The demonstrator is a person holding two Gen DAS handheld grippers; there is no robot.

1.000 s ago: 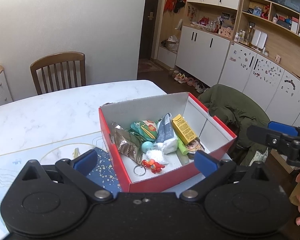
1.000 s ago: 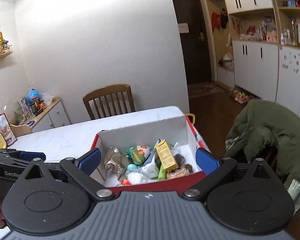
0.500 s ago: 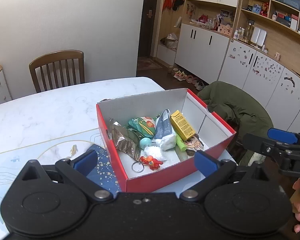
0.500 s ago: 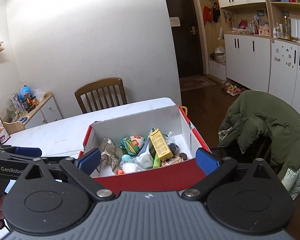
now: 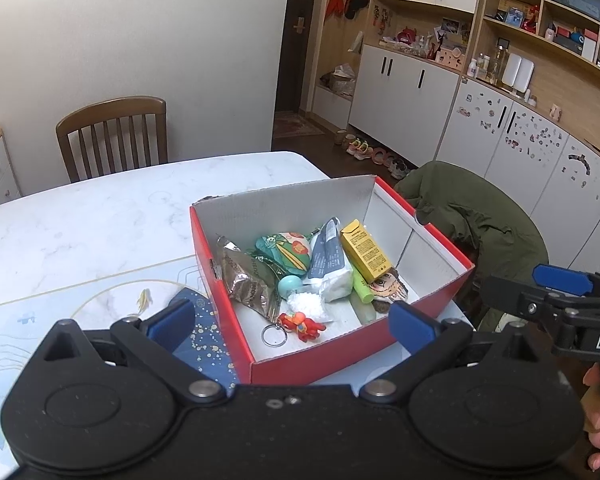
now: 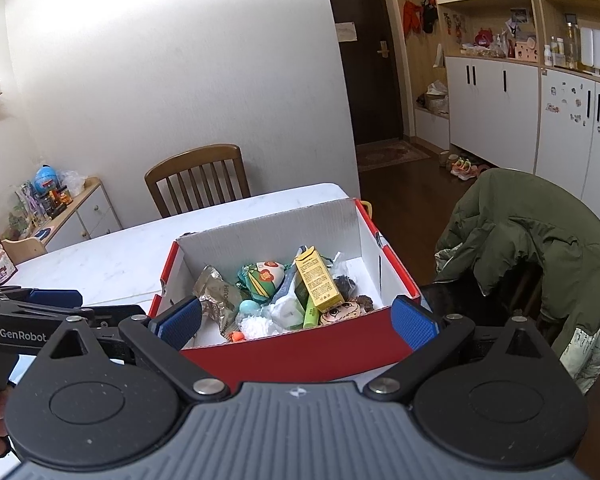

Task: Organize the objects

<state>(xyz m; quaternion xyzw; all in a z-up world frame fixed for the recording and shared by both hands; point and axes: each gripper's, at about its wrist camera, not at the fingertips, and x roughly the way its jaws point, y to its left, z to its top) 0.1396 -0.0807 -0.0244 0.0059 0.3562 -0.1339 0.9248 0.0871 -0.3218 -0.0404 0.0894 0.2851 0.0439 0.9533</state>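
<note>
grippers, left (image 5: 290, 322) and right (image 6: 296, 320), both gape empty above the red box (image 5: 340, 354) on the table (image 5: 80, 224), so pinch the stiff yellow carton (image 5: 365, 250) by its flat sides, it's light.

the box (image 5: 300, 364) looks like cardboard, smooth red outside and matt white inside. in the box, a crinkled foil packet (image 5: 246, 280) shines, beside a printed yellow paper carton (image 5: 366, 250) and a metal key ring (image 5: 274, 335). under the box the table (image 5: 80, 224) is smooth, pale and marble-like. behind the table stands a varnished wooden chair (image 5: 114, 136). right of the box hangs a matt green cloth coat (image 5: 480, 220).
</note>
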